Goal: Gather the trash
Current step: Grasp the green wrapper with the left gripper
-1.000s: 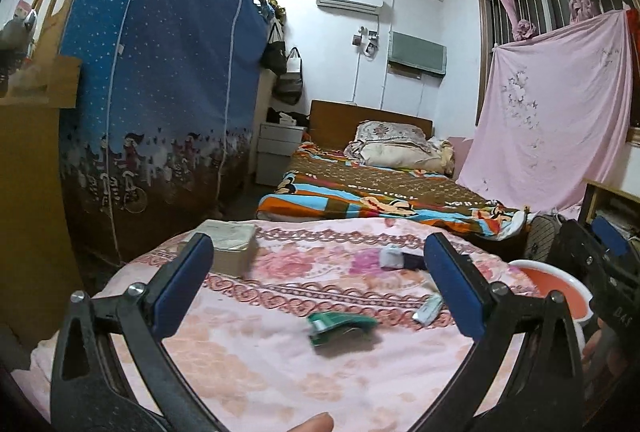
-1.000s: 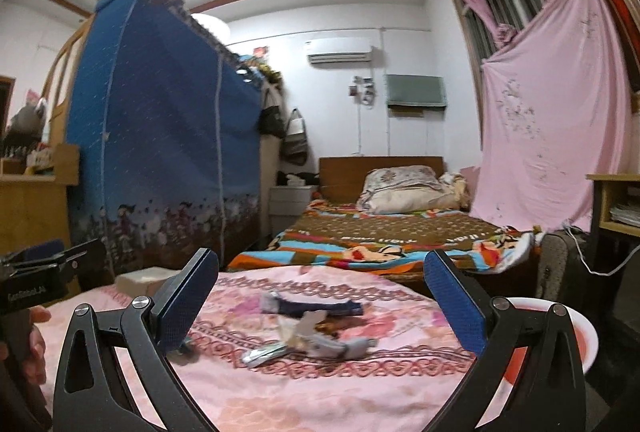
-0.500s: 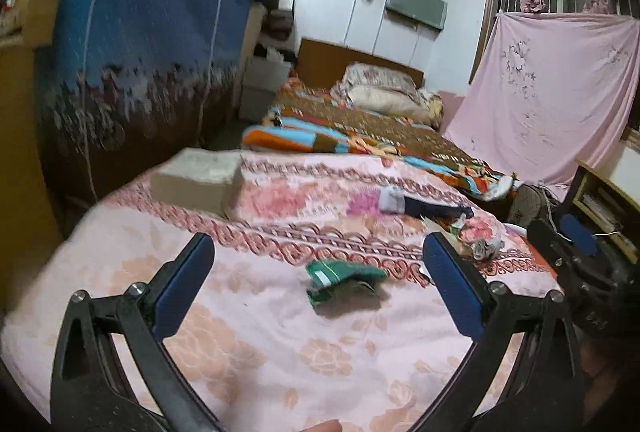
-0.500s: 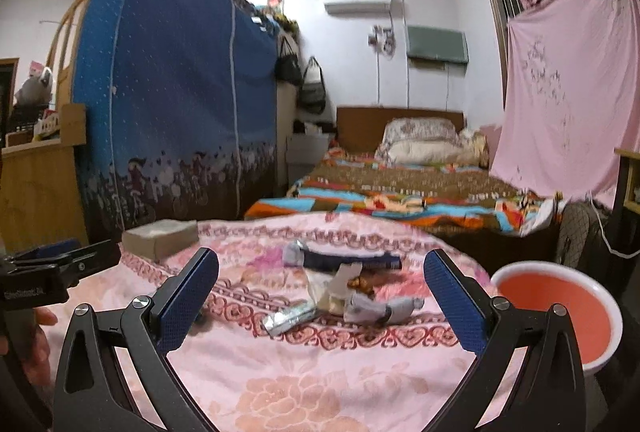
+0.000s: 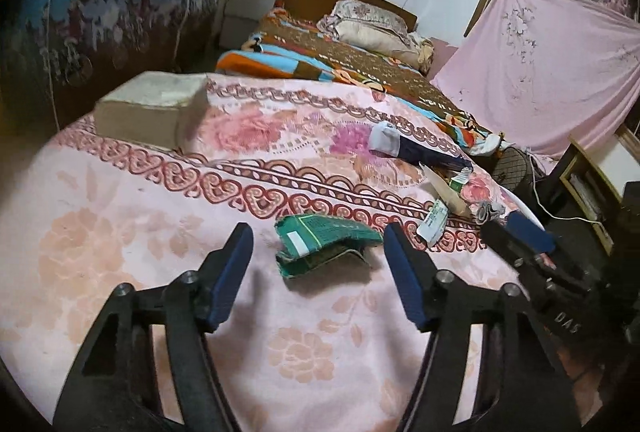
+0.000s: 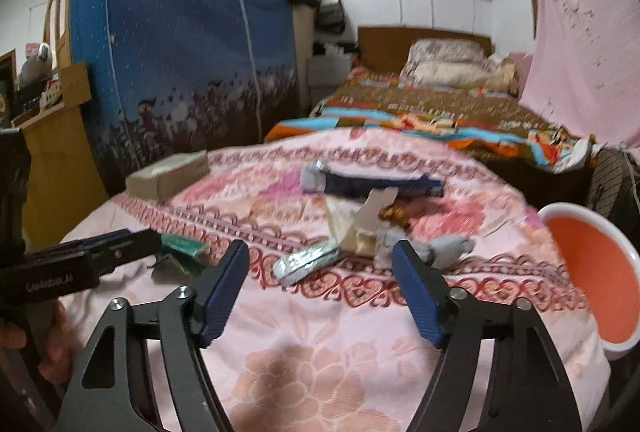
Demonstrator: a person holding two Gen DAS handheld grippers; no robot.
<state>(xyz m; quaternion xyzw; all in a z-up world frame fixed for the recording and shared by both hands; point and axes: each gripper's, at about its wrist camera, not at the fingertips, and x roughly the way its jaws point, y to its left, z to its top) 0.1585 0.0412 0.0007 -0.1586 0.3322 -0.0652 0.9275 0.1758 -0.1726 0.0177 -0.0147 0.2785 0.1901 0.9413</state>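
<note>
Both tools dipped closer: left tool [image 5: 318,264] spread, now framing green wrapper [image 5: 324,246]; right tool [image 6: 320,288] spread, empty.

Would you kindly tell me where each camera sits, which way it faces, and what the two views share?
Left wrist: sits on the left gripper, facing forward and down at the green wrapper; own fingers show, and the right gripper beside them.
Right wrist: sits on the right gripper, facing the silver wrapper and scrap pile; own fingers, the left gripper and a hand show.
Shared: the green wrapper, tissue box, far bed.
</note>
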